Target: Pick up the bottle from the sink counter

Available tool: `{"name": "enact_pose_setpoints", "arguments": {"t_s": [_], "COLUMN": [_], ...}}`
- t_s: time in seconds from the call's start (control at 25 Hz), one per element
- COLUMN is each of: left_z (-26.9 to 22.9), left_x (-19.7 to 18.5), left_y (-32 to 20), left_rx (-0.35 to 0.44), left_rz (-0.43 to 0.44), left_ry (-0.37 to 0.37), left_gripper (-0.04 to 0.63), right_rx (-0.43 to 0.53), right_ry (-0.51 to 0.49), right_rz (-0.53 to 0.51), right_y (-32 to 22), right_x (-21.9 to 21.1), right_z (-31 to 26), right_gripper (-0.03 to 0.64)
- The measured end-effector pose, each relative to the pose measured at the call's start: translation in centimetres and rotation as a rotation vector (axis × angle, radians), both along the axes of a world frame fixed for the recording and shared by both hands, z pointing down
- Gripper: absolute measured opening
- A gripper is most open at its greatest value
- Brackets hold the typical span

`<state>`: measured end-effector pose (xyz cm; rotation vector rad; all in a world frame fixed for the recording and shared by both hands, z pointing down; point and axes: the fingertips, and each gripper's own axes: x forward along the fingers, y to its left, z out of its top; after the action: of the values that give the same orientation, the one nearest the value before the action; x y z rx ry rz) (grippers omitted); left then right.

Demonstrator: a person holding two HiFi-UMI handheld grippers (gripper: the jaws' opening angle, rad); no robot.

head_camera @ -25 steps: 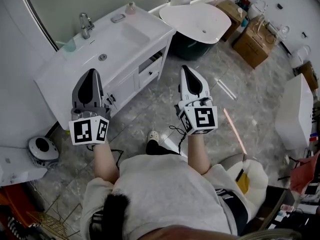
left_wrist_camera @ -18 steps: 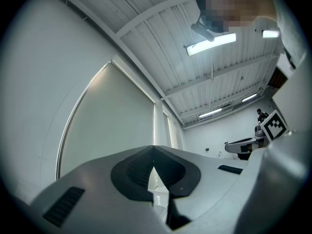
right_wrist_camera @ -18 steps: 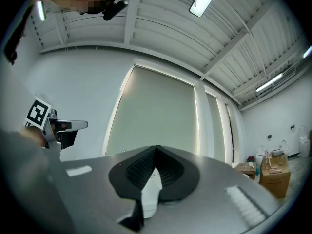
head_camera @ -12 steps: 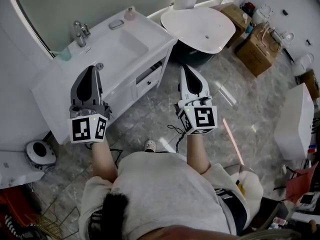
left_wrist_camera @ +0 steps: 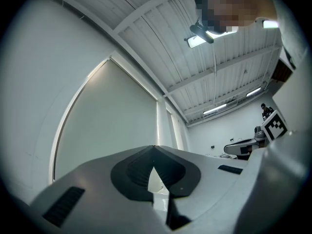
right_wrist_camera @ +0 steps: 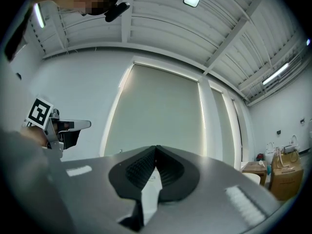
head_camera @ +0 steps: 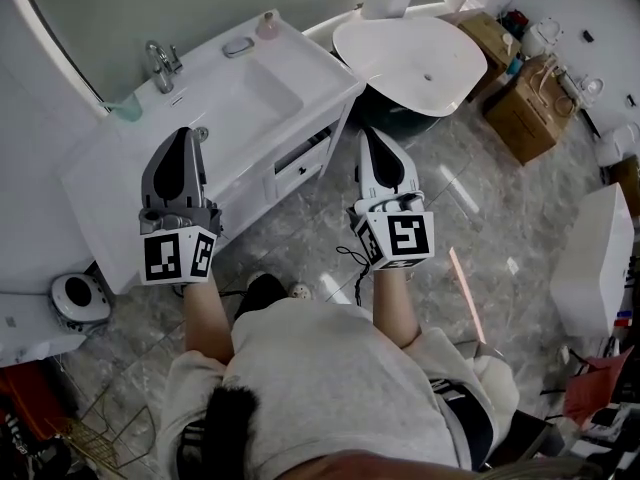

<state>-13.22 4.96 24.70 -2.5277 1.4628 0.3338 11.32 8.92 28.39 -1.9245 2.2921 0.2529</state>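
The person is walking up to the sink. A dark shoe (head_camera: 262,290) now steps out on the grey floor (head_camera: 300,228) in front of the body, where a second ago only a pale toe shows.

Both tools go forward with the person. The left gripper (head_camera: 186,134) has its jaws pressed together, with nothing between them. The right gripper (head_camera: 368,133) is the same: jaws together, holding nothing. Both point a little upward, so their own cameras see only the wall and ceiling, not the counter.

The sink counter (head_camera: 110,183) looks closer than before. The tip of the left gripper now sits over its front part, just beside the drain. The right gripper is over the floor, near the counter's right corner.

Past the bowl of the sink (head_camera: 245,88) stands the tap (head_camera: 160,63). Farther back is a little dish (head_camera: 237,46). Right next to it, at the far back corner by the wall, is the small pink bottle (head_camera: 268,25). It stands upright and nobody touches it.

The bottle is well apart from both grippers, so I think the job has hardly begun. The person likely needs to get closer, open one gripper, and reach across the sink to the back corner.
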Motion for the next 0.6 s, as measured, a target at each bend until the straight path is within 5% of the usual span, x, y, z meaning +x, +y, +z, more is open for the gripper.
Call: {"name": "enact_pose_setpoints", "arguments": {"t_s": [0.6], "left_z": [0.0], "left_x": [1.8], "left_y": [-10.7], "left_rx": [0.000], "left_rz": [0.062], "left_ry": [-0.014], "left_gripper": [0.008], "right_rx": [-0.006], "right_ry": [-0.012], "right_rz": [0.072], "right_y": [-9.1], "right_x": [2.0], "right_z": [0.3], "right_gripper": [0.011]}}
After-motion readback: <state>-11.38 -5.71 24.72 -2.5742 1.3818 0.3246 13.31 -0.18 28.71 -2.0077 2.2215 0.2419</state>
